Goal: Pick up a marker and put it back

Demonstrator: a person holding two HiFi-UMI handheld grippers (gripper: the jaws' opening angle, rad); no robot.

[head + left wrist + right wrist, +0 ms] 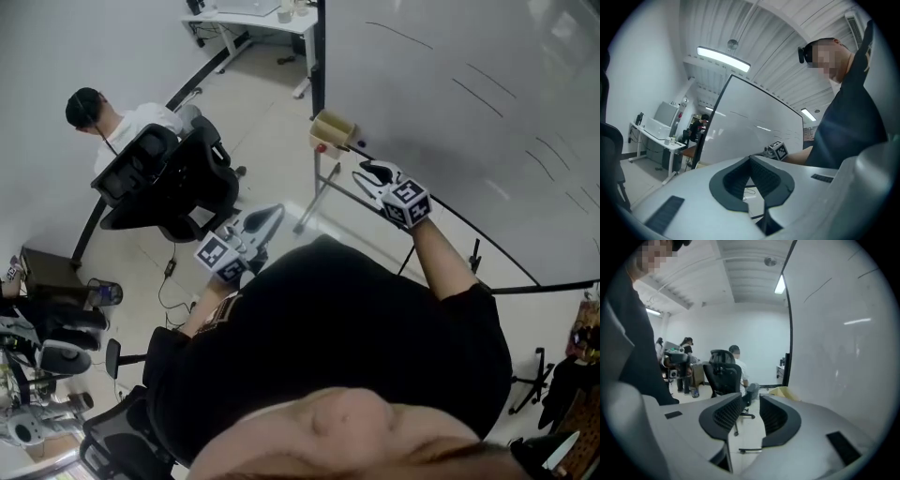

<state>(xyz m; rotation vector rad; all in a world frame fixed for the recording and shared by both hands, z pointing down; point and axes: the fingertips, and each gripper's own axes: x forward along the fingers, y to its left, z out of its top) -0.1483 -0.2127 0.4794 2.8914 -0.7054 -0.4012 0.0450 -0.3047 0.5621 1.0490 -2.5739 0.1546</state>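
Note:
I cannot make out a marker in any view. A tan box [333, 131] sits at the left end of the whiteboard's ledge [450, 217] and shows as a yellowish shape [785, 391] just past my right jaws. My right gripper [373, 173] hangs close to that box, in front of the whiteboard [469, 103]. Its jaws stand apart, with only floor visible between them [751, 401]. My left gripper [272, 216] is held lower, near my body, away from the board. Its ribbed pads [740, 176] meet at the tips with nothing between them.
A person [122, 120] sits behind a black office chair [173, 178] on the left. A white desk [253, 17] stands at the far wall. The board's metal stand legs [319, 192] reach the floor below the box. Other chairs and equipment [47, 347] crowd the lower left.

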